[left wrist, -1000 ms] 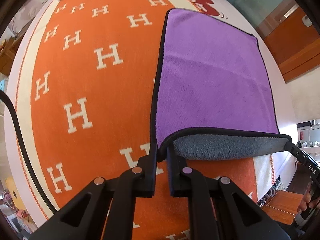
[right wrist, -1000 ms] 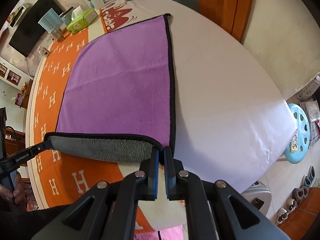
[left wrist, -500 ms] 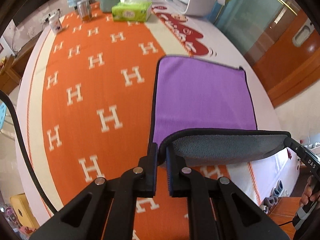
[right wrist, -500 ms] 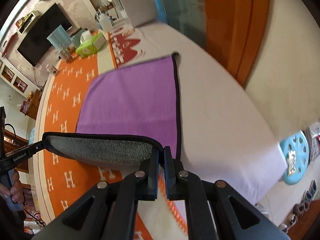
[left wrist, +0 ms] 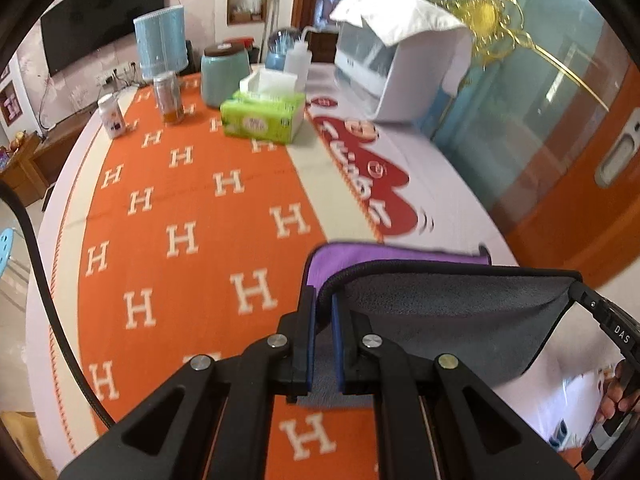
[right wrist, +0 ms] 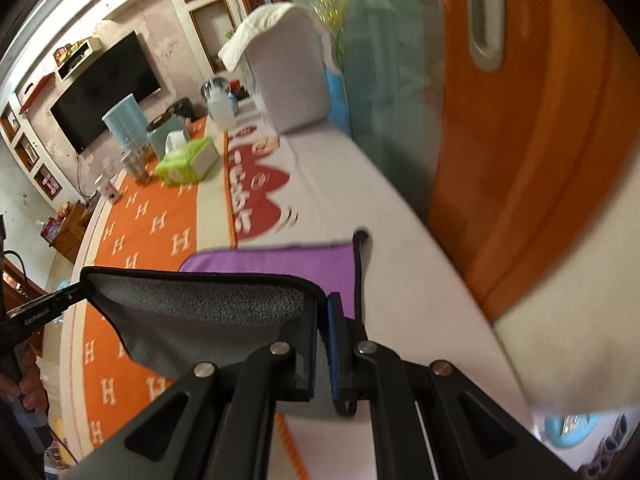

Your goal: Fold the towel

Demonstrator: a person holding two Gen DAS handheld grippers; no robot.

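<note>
Towel near edge now lifted higher, carried toward far edge; left claw and right claw each clamped on corner, rest on desk; fold roughly half made

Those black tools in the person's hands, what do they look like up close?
Each tool, left and right, is matte black plastic with two flat fingers lined in blue pads, angular linkage arms with triangular cutouts, and silver rivets. A black cable trails beside the left one; white lettering marks the right one's side.
</note>
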